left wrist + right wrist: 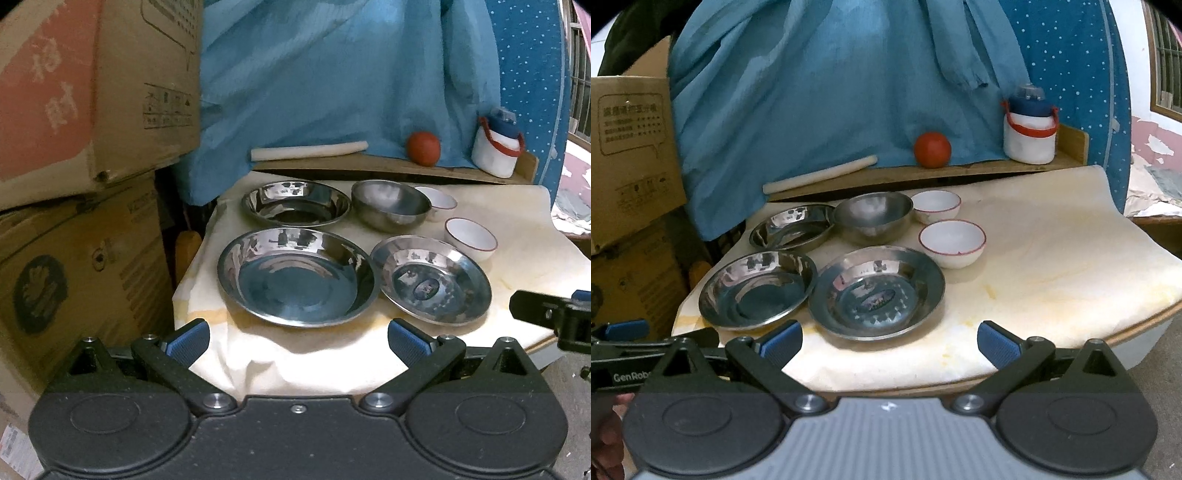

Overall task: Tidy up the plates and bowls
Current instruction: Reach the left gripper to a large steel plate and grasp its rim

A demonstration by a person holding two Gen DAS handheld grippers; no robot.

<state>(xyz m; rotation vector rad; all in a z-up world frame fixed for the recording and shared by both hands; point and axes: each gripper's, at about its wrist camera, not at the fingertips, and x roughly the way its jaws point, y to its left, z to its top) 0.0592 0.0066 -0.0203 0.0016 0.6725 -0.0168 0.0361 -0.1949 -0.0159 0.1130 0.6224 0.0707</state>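
Nothing is stacked yet: all six vessels stand singly on the worktop (1052, 266), so by my judgement the sorting has not begun and every plate and bowl remains to be grouped.

Left to right along the worktop:

1. Near the left edge, two steel plates. The rear plate (295, 202) is shallow, mirror-bright, with a rolled rim. The large plate (297, 276) sits in front of it toward the near edge, round and deeper, reflecting blue cloth.
2. Centre-right, the small plate (431, 280) lies just beside the large one, rims nearly touching. It is polished steel with an oval stamp in its base.
3. Behind it, the steel bowl (390, 202) is hemispherical with a duller, brushed finish.
4. Furthest right, two white bowls with thin red rims, apparently glazed: the rear bowl (935, 205) just beside the steel bowl, the front bowl (952, 242) close to the small plate.

The worktop cover is a cream sheet, wrinkled and yellow-stained.

The left gripper (298, 341) hovers off the near edge facing the large plate, fingers spread wide, holding nothing. The right gripper (889, 341) hovers before the small plate, fingers likewise spread wide and empty.
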